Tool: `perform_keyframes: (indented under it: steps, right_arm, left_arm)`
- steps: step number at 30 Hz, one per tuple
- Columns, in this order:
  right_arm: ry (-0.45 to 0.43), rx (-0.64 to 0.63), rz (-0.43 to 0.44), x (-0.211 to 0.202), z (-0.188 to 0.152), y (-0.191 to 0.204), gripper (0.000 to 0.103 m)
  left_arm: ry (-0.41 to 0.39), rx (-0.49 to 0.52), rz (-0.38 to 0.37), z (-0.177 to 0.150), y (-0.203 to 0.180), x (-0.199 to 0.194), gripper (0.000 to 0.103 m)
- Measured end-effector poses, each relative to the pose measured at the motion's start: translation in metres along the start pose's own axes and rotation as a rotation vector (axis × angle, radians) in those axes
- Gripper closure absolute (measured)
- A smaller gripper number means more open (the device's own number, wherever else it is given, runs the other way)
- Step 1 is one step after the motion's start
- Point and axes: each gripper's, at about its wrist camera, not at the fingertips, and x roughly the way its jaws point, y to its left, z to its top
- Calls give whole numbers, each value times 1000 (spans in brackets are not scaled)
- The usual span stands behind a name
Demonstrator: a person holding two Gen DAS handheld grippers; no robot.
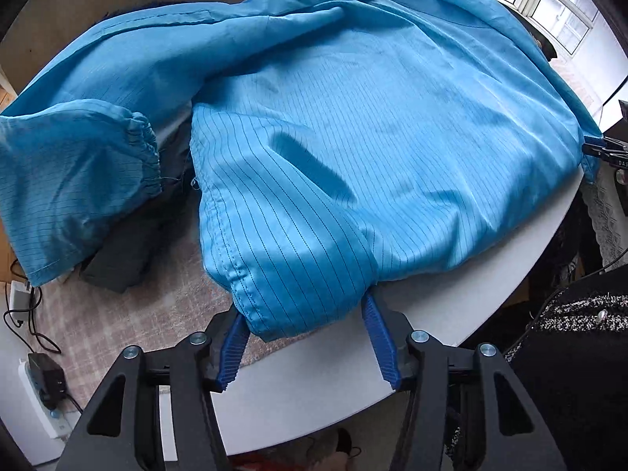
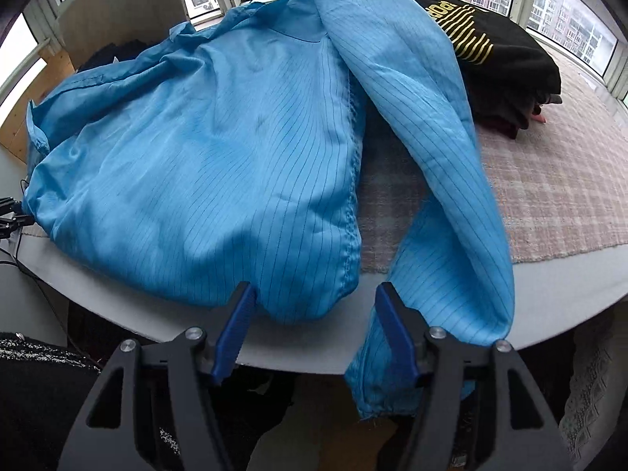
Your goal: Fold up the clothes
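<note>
Left gripper [image 1: 306,337] jaws spread, hem corner of blue jacket [image 1: 353,129] between pads, not pinched; right gripper [image 2: 314,329] spread likewise at other corner. Jacket lies back-up on table [image 1: 451,298]. Advise: close on hem seam, both layers, lift evenly

Both cameras ride on hand-held grippers, each looking forward along its own two fingers. The landmark is the blue jacket [image 1: 353,125] on the white table [image 1: 451,306]. The left wrist view sits close above the jacket's near hem at its left corner, angled steeply down and facing the windows [image 1: 561,11] beyond. The right wrist view sits equally close at the right corner, same heading. Both share the jacket's back panel, the table's near edge and the windows.
</note>
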Motion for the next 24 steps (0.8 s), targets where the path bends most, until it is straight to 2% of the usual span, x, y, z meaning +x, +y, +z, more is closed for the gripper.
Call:
perform_keyframes:
  steps: [1, 3, 4, 5, 6, 8, 11, 14, 17, 18, 19, 20, 21, 22, 23, 24]
  right_arm:
    - [-8, -6, -3, 2, 2, -1, 35]
    - [-23, -25, 43, 6, 7, 1, 36]
    - [-29, -37, 80, 7, 10, 3, 48]
    - [-38, -47, 109, 7, 14, 6, 85]
    - [-50, -55, 122, 0, 18, 8, 101]
    - [-84, -68, 151, -15, 26, 11, 101]
    - [-214, -35, 225, -69, 48, 5, 101]
    - [-344, -5, 289, -122, 82, -3, 101]
    - [-427, 48, 324, -141, 126, -19, 101]
    - [-426, 50, 316, -133, 141, -22, 101]
    - [-389, 31, 273, -117, 156, -20, 100]
    - [-330, 13, 196, -94, 167, -17, 95]
    - [-271, -6, 118, -72, 177, -13, 91]
    - [-205, -17, 54, -50, 185, -11, 89]
    - [-138, -12, 35, -33, 183, -12, 89]
    - [-98, -3, 48, -26, 175, -14, 89]
  left_arm:
    - [-6, -1, -16, 3, -2, 1, 80]
    - [2, -29, -43, 9, 0, 2, 95]
    - [3, -37, -46, 12, 0, 1, 96]
    - [1, -43, -44, 14, -1, -1, 97]
    - [-12, -45, -42, 16, -1, -10, 98]
    - [-45, -45, -35, 19, -1, -31, 99]
    - [-95, -46, -26, 23, -1, -63, 100]
    - [-172, -54, 5, 39, 14, -115, 100]
    - [-219, -41, 68, 66, 33, -147, 100]
    - [-213, -36, 101, 76, 41, -145, 97]
    - [-203, -32, 136, 86, 49, -141, 89]
    - [-172, -22, 180, 95, 57, -129, 83]
    - [-128, -22, 223, 100, 64, -112, 71]
    - [-81, -26, 264, 104, 70, -94, 69]
    - [-35, -29, 305, 107, 77, -76, 71]
    - [-3, -48, 295, 102, 83, -66, 71]
